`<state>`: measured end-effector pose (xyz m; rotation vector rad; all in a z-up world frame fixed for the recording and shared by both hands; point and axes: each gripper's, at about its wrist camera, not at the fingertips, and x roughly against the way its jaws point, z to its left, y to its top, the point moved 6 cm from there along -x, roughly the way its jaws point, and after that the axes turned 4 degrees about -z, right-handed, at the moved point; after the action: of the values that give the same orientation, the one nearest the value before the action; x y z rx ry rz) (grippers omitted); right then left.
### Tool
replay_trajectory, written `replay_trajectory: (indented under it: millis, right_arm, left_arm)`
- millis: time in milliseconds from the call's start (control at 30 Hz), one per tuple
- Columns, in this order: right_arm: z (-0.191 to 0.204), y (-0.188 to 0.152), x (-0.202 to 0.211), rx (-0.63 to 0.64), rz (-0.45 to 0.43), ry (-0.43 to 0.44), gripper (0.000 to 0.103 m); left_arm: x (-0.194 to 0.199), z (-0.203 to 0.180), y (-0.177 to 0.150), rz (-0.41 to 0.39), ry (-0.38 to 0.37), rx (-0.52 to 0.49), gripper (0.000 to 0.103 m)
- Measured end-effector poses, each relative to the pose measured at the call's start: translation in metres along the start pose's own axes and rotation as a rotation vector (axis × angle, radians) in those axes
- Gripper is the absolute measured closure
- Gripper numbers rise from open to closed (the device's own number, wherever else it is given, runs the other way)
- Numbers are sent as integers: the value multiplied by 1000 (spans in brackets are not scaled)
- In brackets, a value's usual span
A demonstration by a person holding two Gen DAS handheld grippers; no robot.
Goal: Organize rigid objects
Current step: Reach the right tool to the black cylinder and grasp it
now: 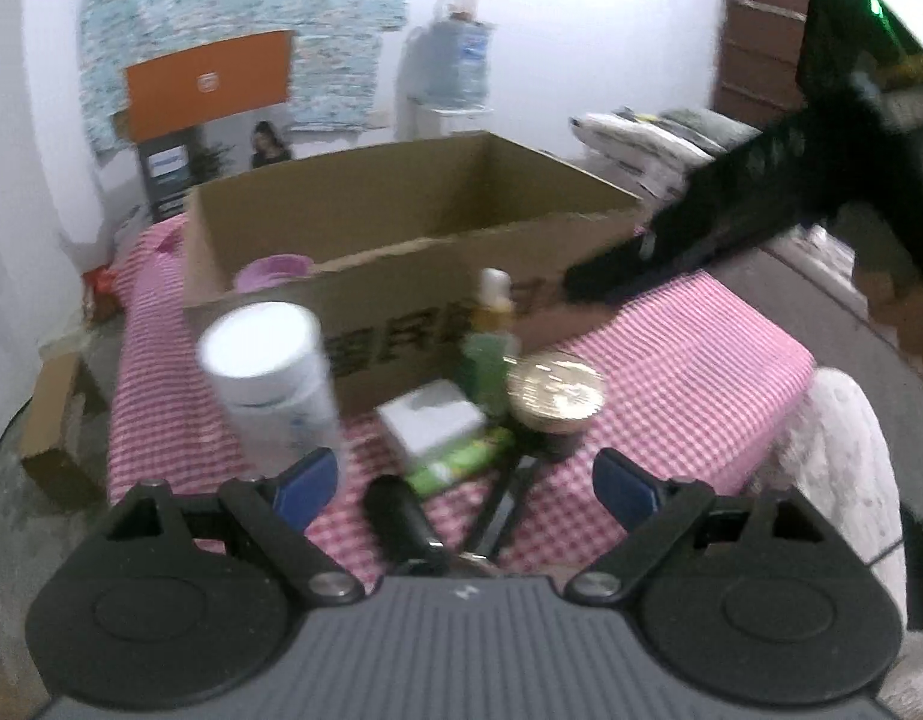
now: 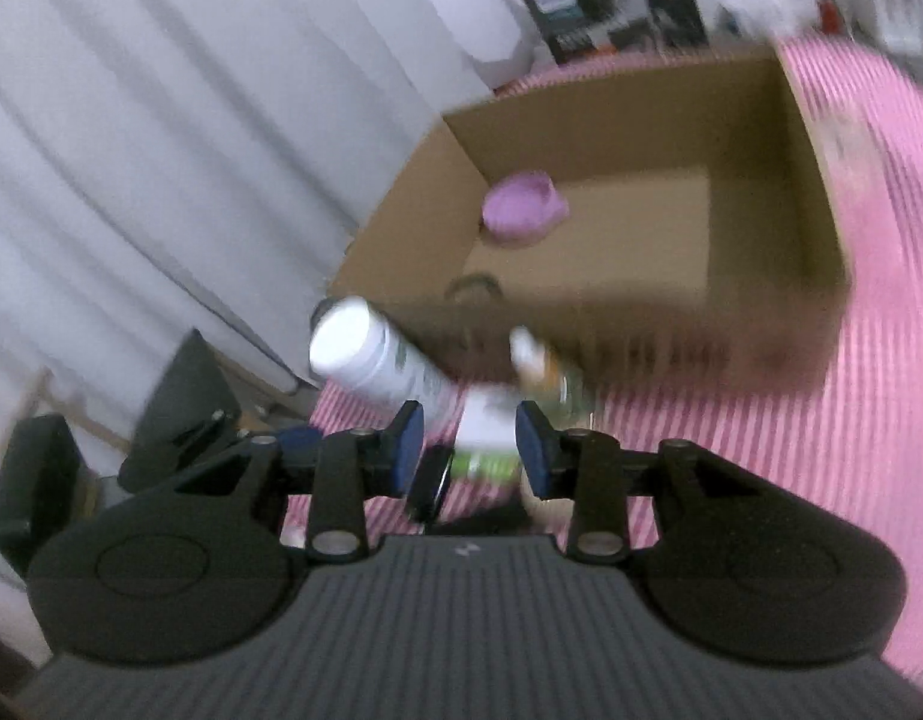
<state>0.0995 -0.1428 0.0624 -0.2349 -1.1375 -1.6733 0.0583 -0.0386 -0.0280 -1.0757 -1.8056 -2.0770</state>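
White walls, a water dispenser, pale curtain, brown door.

Both fisheye views are evenly and softly lit, bent at dark corners. Heavy motion blur is seen, worst in the right wrist view.

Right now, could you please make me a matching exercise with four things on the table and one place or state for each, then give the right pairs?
Things:
1. purple bowl
2. white can
3. gold-lidded jar
4. cardboard box

Places or states:
A. stands on the checked cloth, in front of the box, at the right of the group
B. lies inside the box
C. stands nearest the left gripper's left finger
D. open on top, almost empty

Pairs: 1-B, 2-C, 3-A, 4-D
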Motion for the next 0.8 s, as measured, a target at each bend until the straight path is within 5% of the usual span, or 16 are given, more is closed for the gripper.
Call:
replay_trajectory:
  millis: [67,133,267,533,800]
  right_arm:
    - [-9,-26,-5,-66,-6,5,70]
    - [-18,-47,-14,-149,-4,28,70]
    - [-30,-74,-28,-263,-9,51,70]
    - [-47,-79,-49,-346,-25,99,70]
    - [-59,-81,-53,-364,-30,100,70]
  left_arm:
    - [-8,-14,-4,21,-13,-41,16]
    - [-18,-26,-8,52,-17,-80,33]
    - [-38,-36,-15,111,8,-125,39]
    - [-68,-33,-15,195,48,-136,63]
    - [-73,-39,-18,240,-9,-79,69]
